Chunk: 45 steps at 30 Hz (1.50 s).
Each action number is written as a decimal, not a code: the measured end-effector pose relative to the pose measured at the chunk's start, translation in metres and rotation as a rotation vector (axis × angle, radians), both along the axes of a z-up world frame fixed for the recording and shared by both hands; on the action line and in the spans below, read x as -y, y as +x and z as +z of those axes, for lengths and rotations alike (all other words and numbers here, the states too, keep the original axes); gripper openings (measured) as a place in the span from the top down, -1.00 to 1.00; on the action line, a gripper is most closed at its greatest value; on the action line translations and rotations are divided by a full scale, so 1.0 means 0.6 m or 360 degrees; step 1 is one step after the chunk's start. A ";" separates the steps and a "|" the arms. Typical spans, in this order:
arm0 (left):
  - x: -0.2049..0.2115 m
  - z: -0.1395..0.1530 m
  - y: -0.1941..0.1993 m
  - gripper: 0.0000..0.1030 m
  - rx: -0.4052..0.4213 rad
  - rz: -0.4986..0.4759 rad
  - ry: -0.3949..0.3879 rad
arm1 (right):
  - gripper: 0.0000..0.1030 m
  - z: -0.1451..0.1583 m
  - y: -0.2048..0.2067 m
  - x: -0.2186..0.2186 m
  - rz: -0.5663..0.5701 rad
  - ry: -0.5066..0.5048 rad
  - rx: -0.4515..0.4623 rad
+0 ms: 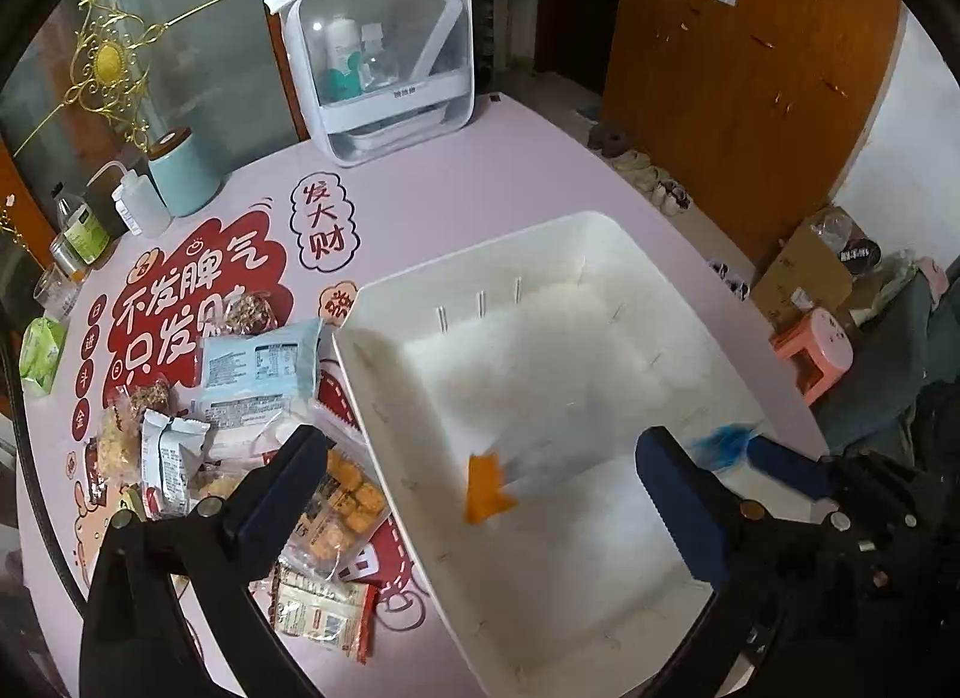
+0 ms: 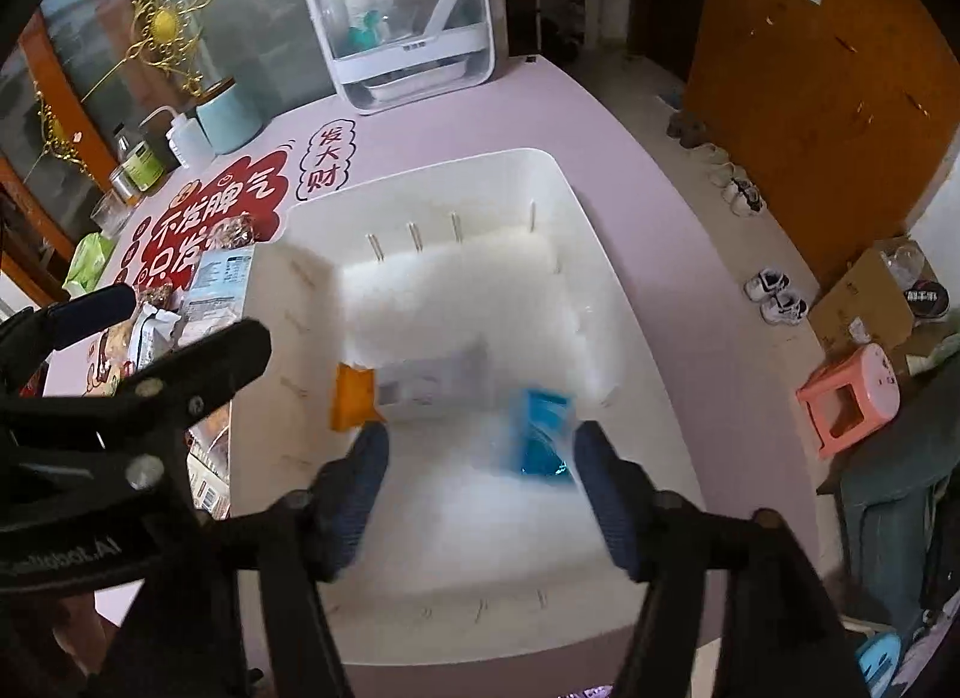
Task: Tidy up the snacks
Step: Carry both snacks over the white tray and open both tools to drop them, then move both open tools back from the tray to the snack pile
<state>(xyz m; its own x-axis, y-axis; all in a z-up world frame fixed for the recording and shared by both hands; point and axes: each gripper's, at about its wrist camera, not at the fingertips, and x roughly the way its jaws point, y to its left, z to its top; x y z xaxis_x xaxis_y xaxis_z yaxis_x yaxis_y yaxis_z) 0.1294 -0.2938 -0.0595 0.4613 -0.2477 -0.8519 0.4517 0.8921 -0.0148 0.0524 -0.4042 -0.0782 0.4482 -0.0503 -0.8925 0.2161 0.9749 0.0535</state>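
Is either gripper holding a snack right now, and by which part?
Nothing held. Left gripper and right gripper are open above the white bin; blurred orange packet and blue packet are loose inside.

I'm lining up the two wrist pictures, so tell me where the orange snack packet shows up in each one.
Left wrist view: the orange packet is blurred, low and centre, inside the white bin, near its left wall.
Right wrist view: the orange packet sits left of centre in the white bin, beside a pale packet.
Shared landmark: the clear white-lidded storage case at the table's far edge.
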 end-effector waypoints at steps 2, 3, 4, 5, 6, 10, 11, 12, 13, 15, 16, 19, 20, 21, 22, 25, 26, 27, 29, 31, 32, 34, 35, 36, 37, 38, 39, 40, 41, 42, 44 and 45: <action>-0.008 -0.003 -0.002 -0.99 -0.0002 0.0011 0.0032 | -0.28 0.003 0.000 -0.006 0.0016 -0.0008 0.0012; -0.015 -0.004 -0.004 -0.99 -0.0005 0.0019 0.0035 | -0.28 0.006 0.000 -0.010 0.0020 -0.0012 0.0016; -0.021 -0.004 -0.006 -0.99 -0.0010 0.0022 0.0029 | -0.28 0.007 0.001 -0.012 0.0020 -0.0013 0.0019; -0.029 -0.004 -0.010 -0.99 -0.0018 0.0028 0.0027 | -0.28 0.009 0.001 -0.014 0.0018 -0.0013 0.0023; -0.034 -0.002 -0.012 -0.99 -0.0020 0.0035 0.0026 | -0.28 0.011 0.000 -0.016 0.0015 -0.0011 0.0028; -0.059 0.012 -0.026 -0.98 0.0022 0.0064 0.0015 | -0.28 0.018 -0.005 -0.023 0.0001 0.0005 0.0051; -0.065 0.017 -0.030 -0.98 0.0033 0.0073 0.0008 | -0.28 0.020 -0.006 -0.024 0.0000 0.0005 0.0055; -0.071 0.022 -0.034 -0.98 0.0046 0.0081 0.0000 | -0.28 0.022 -0.007 -0.026 0.0000 0.0004 0.0058; -0.077 0.026 -0.038 -0.99 0.0059 0.0089 -0.0004 | -0.28 0.024 -0.009 -0.028 -0.0001 0.0004 0.0063; -0.086 0.035 -0.046 -0.98 0.0091 0.0105 -0.0008 | -0.28 0.028 -0.012 -0.032 -0.0005 0.0004 0.0074; -0.090 0.039 -0.049 -0.98 0.0110 0.0116 -0.0007 | -0.28 0.030 -0.014 -0.033 -0.0006 0.0005 0.0078; -0.105 0.048 -0.059 -0.98 0.0152 0.0142 -0.0006 | -0.28 0.036 -0.018 -0.041 -0.0006 0.0002 0.0090; -0.112 0.050 -0.062 -0.98 0.0156 0.0153 -0.0008 | -0.28 0.038 -0.020 -0.045 -0.0004 -0.0001 0.0096; -0.118 0.052 -0.065 -0.98 0.0158 0.0163 -0.0015 | -0.28 0.039 -0.021 -0.049 -0.0002 -0.0003 0.0100; -0.126 0.054 -0.068 -0.99 0.0160 0.0172 -0.0025 | -0.28 0.041 -0.023 -0.053 -0.0001 -0.0005 0.0105; -0.148 0.063 -0.076 -0.98 0.0191 0.0200 -0.0045 | -0.28 0.049 -0.027 -0.068 0.0006 -0.0018 0.0122; -0.159 0.068 -0.082 -0.98 0.0220 0.0202 -0.0051 | -0.28 0.051 -0.027 -0.074 0.0008 -0.0023 0.0128; -0.165 0.071 -0.086 -0.98 0.0245 0.0202 -0.0054 | -0.28 0.054 -0.029 -0.082 0.0008 -0.0029 0.0135; -0.188 0.081 -0.100 -0.99 0.0321 0.0209 -0.0066 | -0.28 0.060 -0.031 -0.097 0.0001 -0.0036 0.0151; -0.212 0.089 -0.108 -0.98 0.0355 0.0225 -0.0086 | -0.28 0.068 -0.034 -0.116 -0.0018 -0.0036 0.0177; -0.227 0.093 -0.110 -0.98 0.0365 0.0236 -0.0100 | -0.28 0.073 -0.035 -0.128 -0.0023 -0.0027 0.0195; -0.261 0.101 -0.110 -0.98 0.0360 0.0263 -0.0116 | -0.28 0.081 -0.036 -0.149 -0.0027 -0.0018 0.0228; -0.281 0.104 -0.107 -0.98 0.0355 0.0272 -0.0118 | -0.28 0.086 -0.036 -0.163 -0.0026 -0.0022 0.0249; -0.295 0.105 -0.106 -0.99 0.0357 0.0278 -0.0107 | -0.28 0.090 -0.035 -0.177 -0.0023 -0.0028 0.0268; -0.312 0.107 -0.106 -0.99 0.0366 0.0288 -0.0080 | -0.28 0.094 -0.034 -0.191 -0.0019 -0.0031 0.0283; -0.331 0.107 -0.105 -0.98 0.0372 0.0295 -0.0034 | -0.28 0.099 -0.033 -0.206 -0.0015 -0.0031 0.0305; -0.346 0.106 -0.103 -0.98 0.0366 0.0298 -0.0002 | -0.28 0.102 -0.030 -0.219 -0.0010 -0.0029 0.0323; -0.362 0.104 -0.099 -0.98 0.0352 0.0300 0.0026 | -0.28 0.105 -0.028 -0.231 -0.0004 -0.0025 0.0336; -0.383 0.101 -0.095 -0.98 0.0330 0.0306 0.0051 | -0.28 0.107 -0.023 -0.249 0.0006 -0.0018 0.0342; -0.398 0.098 -0.093 -0.99 0.0313 0.0310 0.0061 | -0.28 0.108 -0.018 -0.264 0.0015 -0.0015 0.0341; -0.440 0.089 -0.085 -0.98 0.0268 0.0333 0.0071 | -0.28 0.107 -0.007 -0.296 0.0037 -0.0018 0.0336; -0.456 0.085 -0.083 -0.99 0.0253 0.0343 0.0070 | -0.28 0.105 -0.002 -0.311 0.0055 -0.0022 0.0331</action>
<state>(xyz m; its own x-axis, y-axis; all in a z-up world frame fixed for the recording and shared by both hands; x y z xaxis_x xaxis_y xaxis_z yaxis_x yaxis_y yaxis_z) 0.0798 -0.0203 -0.0088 0.6283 -0.0936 -0.7723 0.2450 0.9660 0.0822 0.0514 -0.2175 -0.0150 0.6244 -0.0432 -0.7799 0.1679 0.9825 0.0800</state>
